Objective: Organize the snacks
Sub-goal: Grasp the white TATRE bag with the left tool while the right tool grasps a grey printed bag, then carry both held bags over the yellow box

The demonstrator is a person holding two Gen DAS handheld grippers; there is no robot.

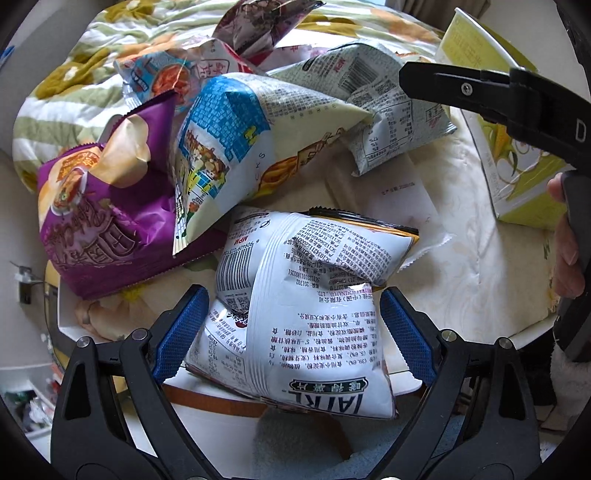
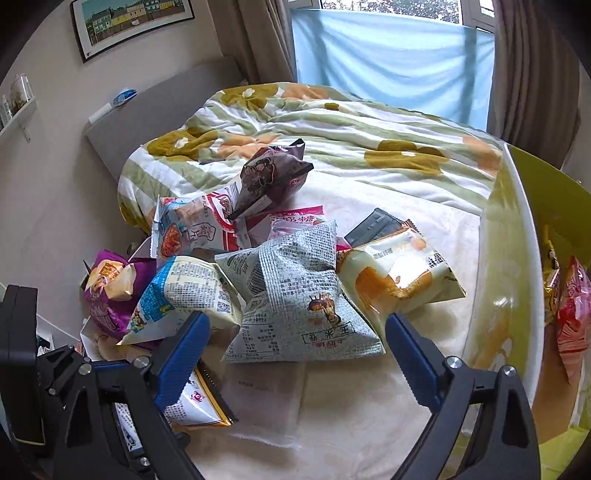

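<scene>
Lying between the blue pads of the left hand-held gripper (image 1: pixel 291 328), a white snack bag (image 1: pixel 306 295) printed with black text and a barcode fills the near part of the left wrist view; its lower end sits within the spread fingers, both pads close against its sides, though whether they truly pinch it I cannot tell. The bag rests on a cream tabletop (image 1: pixel 461 258), its near end hanging past the edge. Just beyond it a blue-and-cream bag (image 1: pixel 236 147) leans up against a purple bag (image 1: pixel 110 221) on the left, and a grey newsprint-patterned bag (image 1: pixel 384 110) lies farther back on the right. A dark maroon bag (image 1: pixel 258 26) tops the pile at the rear.

From the right wrist view, the right hand-held gripper (image 2: pixel 295 350) stands wide open with nothing in it, its pads apart on either side of the near edge of the grey newsprint-patterned bag (image 2: pixel 295 295), not touching it. An orange-and-cream bag (image 2: pixel 399 273) lies just beside that one on the right. A red-and-white bag (image 2: pixel 207 225) sits behind, under the maroon bag (image 2: pixel 269 181). At the far right a yellow-green box (image 2: pixel 517 258) with a white rim holds a red packet (image 2: pixel 572 317). Behind the tabletop a bed (image 2: pixel 369 140) carries a striped, flowered quilt, with a blue curtain (image 2: pixel 391 55) and a framed picture (image 2: pixel 129 22) on the wall beyond.
</scene>
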